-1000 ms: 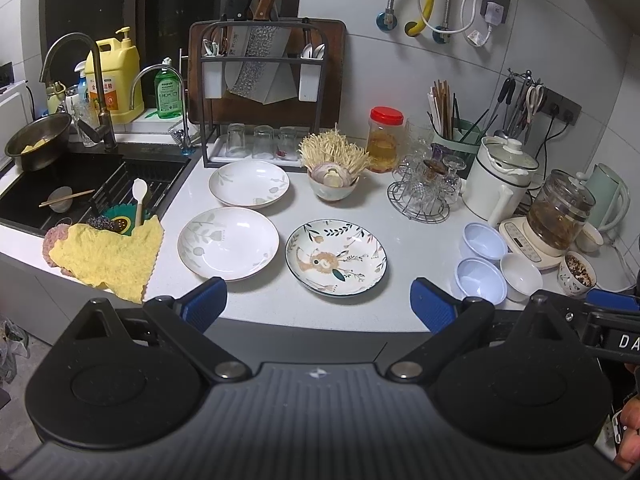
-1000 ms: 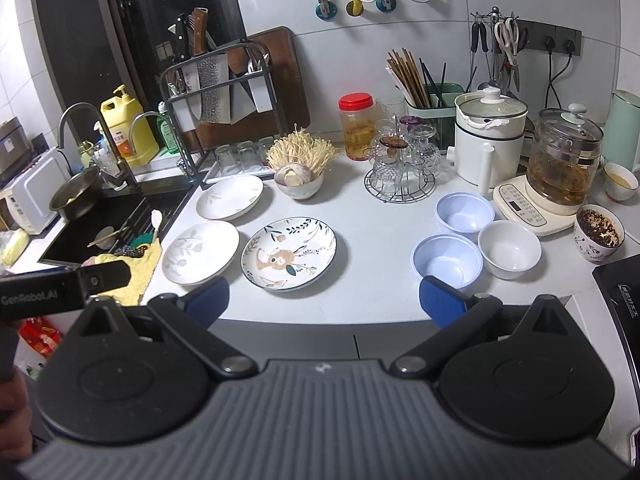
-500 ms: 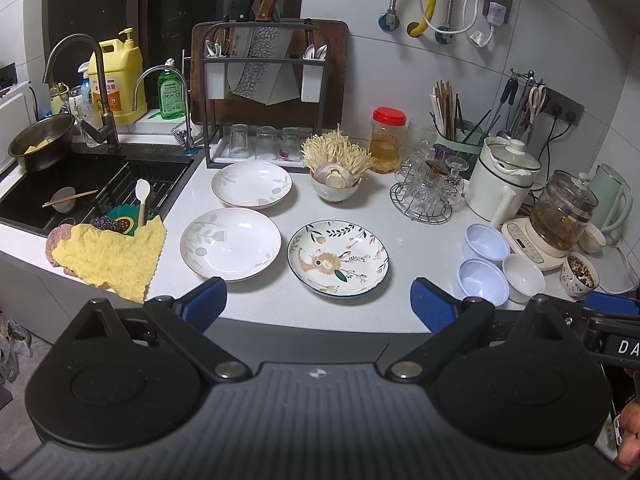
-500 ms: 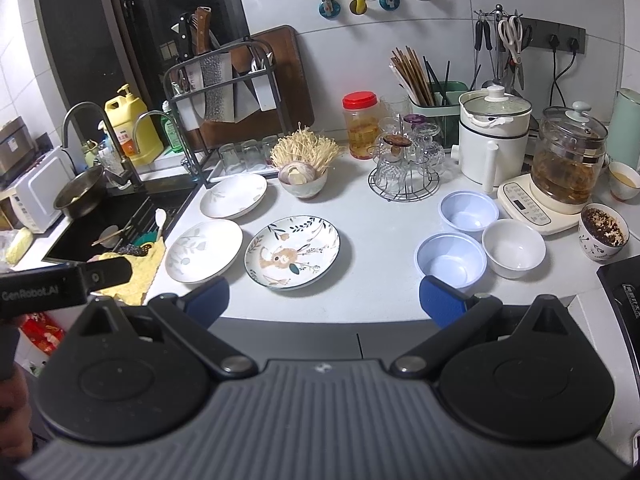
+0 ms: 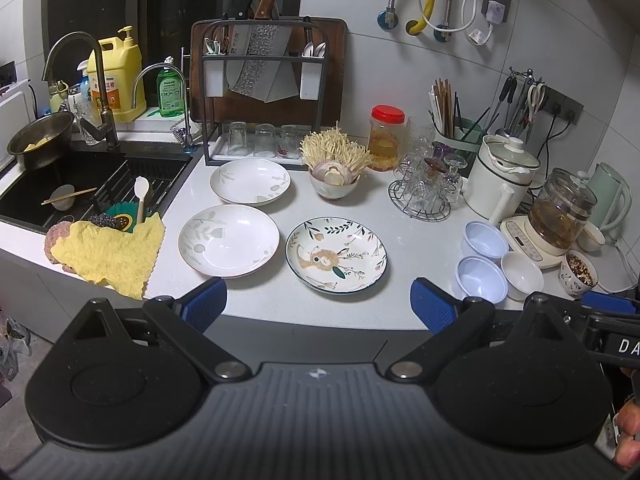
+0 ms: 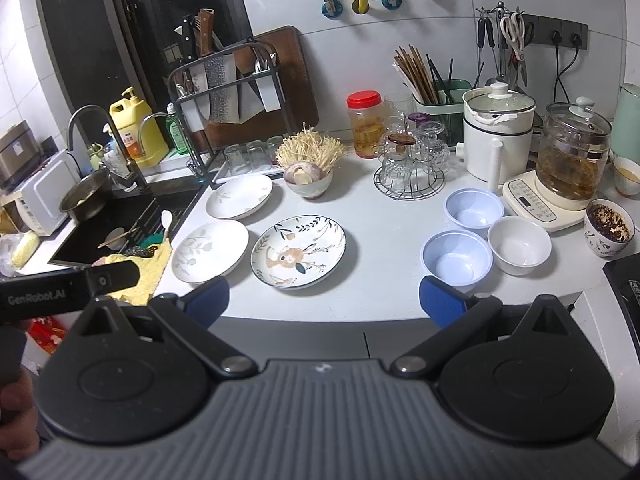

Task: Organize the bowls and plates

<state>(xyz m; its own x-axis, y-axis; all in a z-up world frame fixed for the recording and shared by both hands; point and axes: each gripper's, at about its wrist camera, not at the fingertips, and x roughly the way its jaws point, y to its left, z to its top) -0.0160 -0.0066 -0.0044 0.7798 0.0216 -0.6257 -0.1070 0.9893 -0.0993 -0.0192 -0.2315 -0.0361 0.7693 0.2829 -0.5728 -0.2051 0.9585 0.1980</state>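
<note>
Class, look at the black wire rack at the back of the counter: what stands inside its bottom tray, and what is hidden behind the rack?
Upturned clear glasses stand in the rack's tray. A wooden cutting board leans behind it; the cleaver and holders cover the board's middle.

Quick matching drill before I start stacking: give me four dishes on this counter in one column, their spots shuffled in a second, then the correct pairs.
Things:
1. round floral-patterned ceramic plate
2. plain white ceramic bowl
3. white ceramic plate with faint grey leaves
4. small bowl holding onion and garlic

Places:
A. beside the two pale blue bowls
B. under the enoki mushrooms
C. in front of the glass rack
D. counter centre, near the front edge

Pairs: 1-D, 2-A, 3-C, 4-B
</note>
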